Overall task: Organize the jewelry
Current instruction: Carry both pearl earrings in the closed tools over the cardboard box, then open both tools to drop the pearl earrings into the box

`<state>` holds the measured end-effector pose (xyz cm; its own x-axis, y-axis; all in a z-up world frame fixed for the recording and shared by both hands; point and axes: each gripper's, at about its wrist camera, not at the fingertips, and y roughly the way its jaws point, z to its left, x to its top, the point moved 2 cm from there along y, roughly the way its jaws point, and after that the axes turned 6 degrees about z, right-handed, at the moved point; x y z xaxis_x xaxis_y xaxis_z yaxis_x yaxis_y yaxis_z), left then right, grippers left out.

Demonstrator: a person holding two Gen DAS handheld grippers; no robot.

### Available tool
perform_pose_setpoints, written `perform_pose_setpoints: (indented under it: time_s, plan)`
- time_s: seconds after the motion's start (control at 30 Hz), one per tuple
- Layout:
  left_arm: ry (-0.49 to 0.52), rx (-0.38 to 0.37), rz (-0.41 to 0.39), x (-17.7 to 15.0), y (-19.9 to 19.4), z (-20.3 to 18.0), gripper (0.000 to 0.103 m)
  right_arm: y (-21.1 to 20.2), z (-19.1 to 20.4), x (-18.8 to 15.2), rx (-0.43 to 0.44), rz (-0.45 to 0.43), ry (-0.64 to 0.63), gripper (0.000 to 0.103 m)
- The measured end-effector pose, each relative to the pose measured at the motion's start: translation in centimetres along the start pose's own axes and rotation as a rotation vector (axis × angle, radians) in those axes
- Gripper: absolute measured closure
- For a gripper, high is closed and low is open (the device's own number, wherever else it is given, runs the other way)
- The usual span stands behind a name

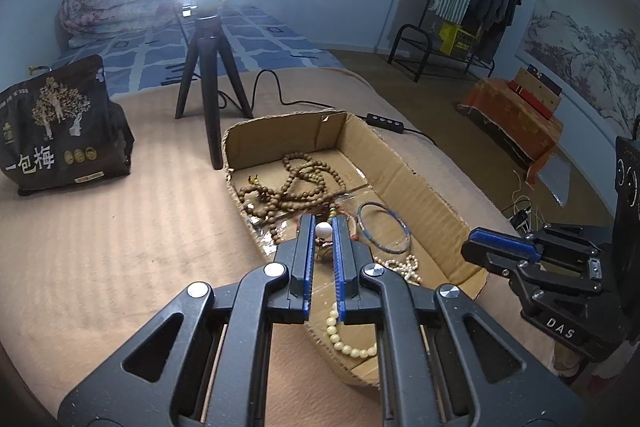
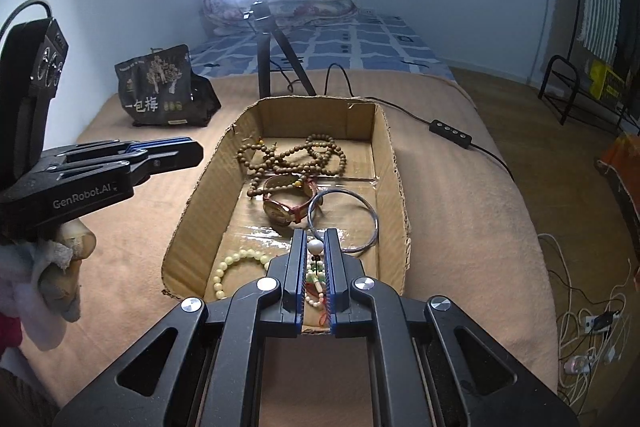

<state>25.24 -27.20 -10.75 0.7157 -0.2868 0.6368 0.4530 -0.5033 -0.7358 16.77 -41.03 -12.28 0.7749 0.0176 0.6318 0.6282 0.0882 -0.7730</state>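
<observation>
Both tools (image 1: 323, 227) (image 2: 315, 241) narrowly parted, beads (image 2: 315, 247) between.

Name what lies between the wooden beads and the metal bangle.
A red-strapped wristwatch lies between wooden beads and bangle, clearest in the right wrist view.

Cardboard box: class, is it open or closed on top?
Open. Nothing covers the top of the cardboard box; the wooden beads and bangle inside lie in plain view.
</observation>
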Motion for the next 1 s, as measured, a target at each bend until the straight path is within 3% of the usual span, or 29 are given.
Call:
perform_pose_setpoints:
  time_s: [0.63,0.7,0.77,0.83,0.87,0.9,1.0]
  plan:
    - [0.019,0.025,0.003,0.5,0.3,-0.5,0.096,0.5,-1.0,0.0,-0.006,0.014,0.043,0.096]
    - [0.015,0.029,0.008,0.6,0.4,-0.4,0.096,0.6,-1.0,0.0,-0.002,0.019,0.050,0.086]
    - [0.014,0.033,0.014,0.6,0.6,-0.2,0.094,0.6,-1.1,-0.1,0.003,0.019,0.055,0.062]
    - [0.011,0.038,0.017,0.6,0.7,-0.1,0.078,0.5,-1.0,-0.2,-0.004,0.008,0.054,0.056]
    - [0.008,0.037,0.014,0.6,0.7,0.0,0.060,0.4,-1.0,-0.2,-0.006,0.008,0.054,0.056]
    - [0.005,0.036,0.008,0.6,0.6,0.0,0.050,0.5,-1.0,-0.2,-0.005,0.011,0.054,0.056]
    - [0.006,0.041,-0.007,0.7,0.2,0.0,0.047,0.4,-1.0,-0.2,-0.010,0.011,0.057,0.044]
